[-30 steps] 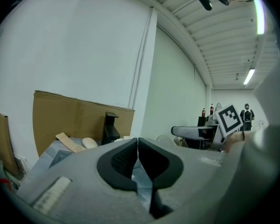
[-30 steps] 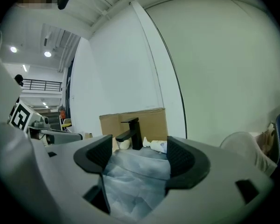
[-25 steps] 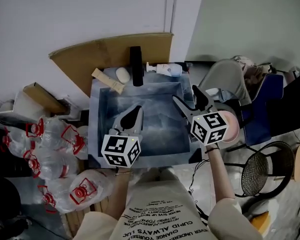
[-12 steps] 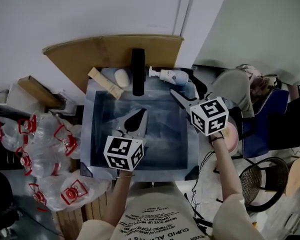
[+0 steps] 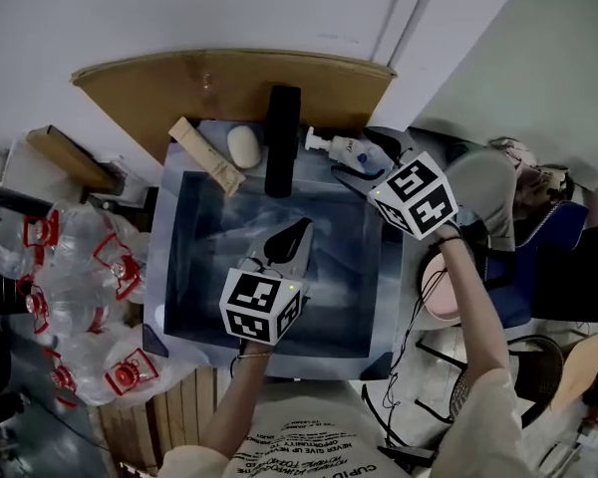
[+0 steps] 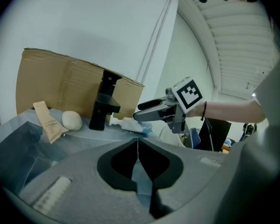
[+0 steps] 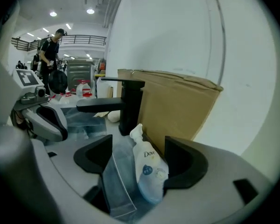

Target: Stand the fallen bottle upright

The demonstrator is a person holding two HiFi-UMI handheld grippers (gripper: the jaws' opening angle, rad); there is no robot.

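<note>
The fallen bottle (image 5: 345, 149), a white pump bottle with a blue base, lies on its side on the sink's back ledge, right of the black faucet (image 5: 282, 137). My right gripper (image 5: 364, 162) is open and straddles it. In the right gripper view the bottle (image 7: 149, 167) lies between the two jaws, close against the right one, pump pointing at the faucet (image 7: 126, 104). My left gripper (image 5: 298, 231) hovers over the basin, shut with nothing in it. From the left gripper view, the bottle (image 6: 130, 124) shows under the right gripper (image 6: 147, 116).
The blue-grey sink (image 5: 167, 257) has a white soap bar (image 5: 244, 147) and a beige tube (image 5: 207, 155) on its back ledge. Brown cardboard (image 5: 229, 86) leans against the wall behind. Several clear bottles with red labels (image 5: 70, 287) lie left; a pink bowl (image 5: 434, 287) sits right.
My right gripper has moved from the sink's right rim to the back ledge and now straddles the bottle. The left gripper stayed shut over the basin.
</note>
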